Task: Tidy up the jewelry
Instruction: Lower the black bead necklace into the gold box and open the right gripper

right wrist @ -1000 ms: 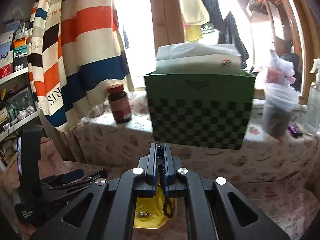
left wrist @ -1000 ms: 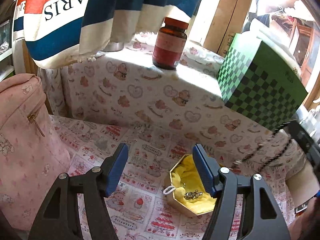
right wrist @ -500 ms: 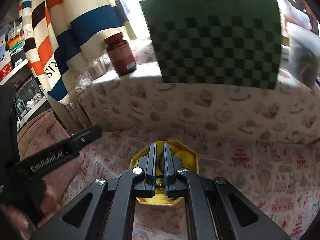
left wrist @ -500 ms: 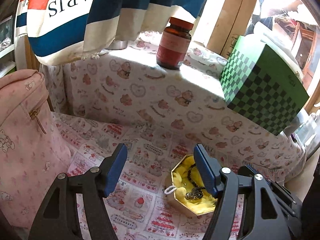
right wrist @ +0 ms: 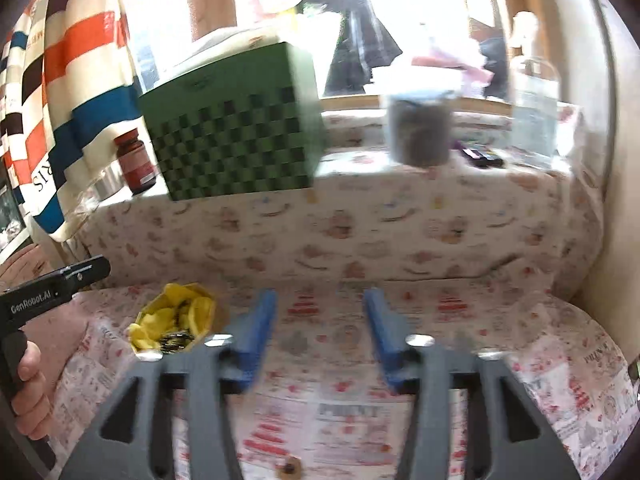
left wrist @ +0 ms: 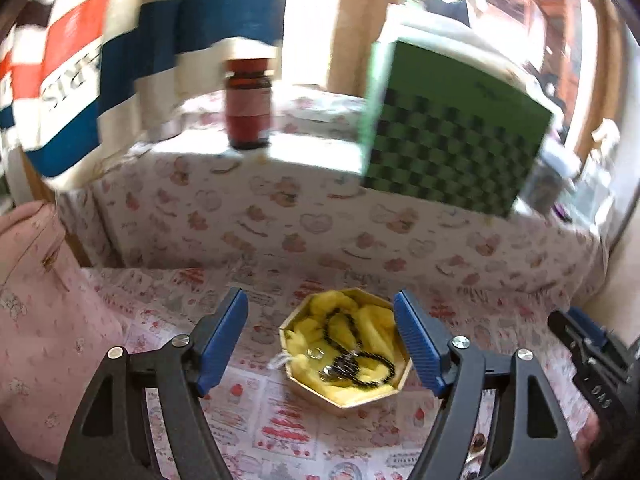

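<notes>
My left gripper (left wrist: 320,340), jaws just widening and empty, frames the octagonal box (left wrist: 347,350) holding the bead bracelet (left wrist: 356,356) straight ahead, while my right gripper (right wrist: 320,328), just opened and empty, sits off beside it.

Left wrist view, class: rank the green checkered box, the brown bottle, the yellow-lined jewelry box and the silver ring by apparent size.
1. green checkered box
2. yellow-lined jewelry box, though it lies nearer the camera
3. brown bottle
4. silver ring
</notes>
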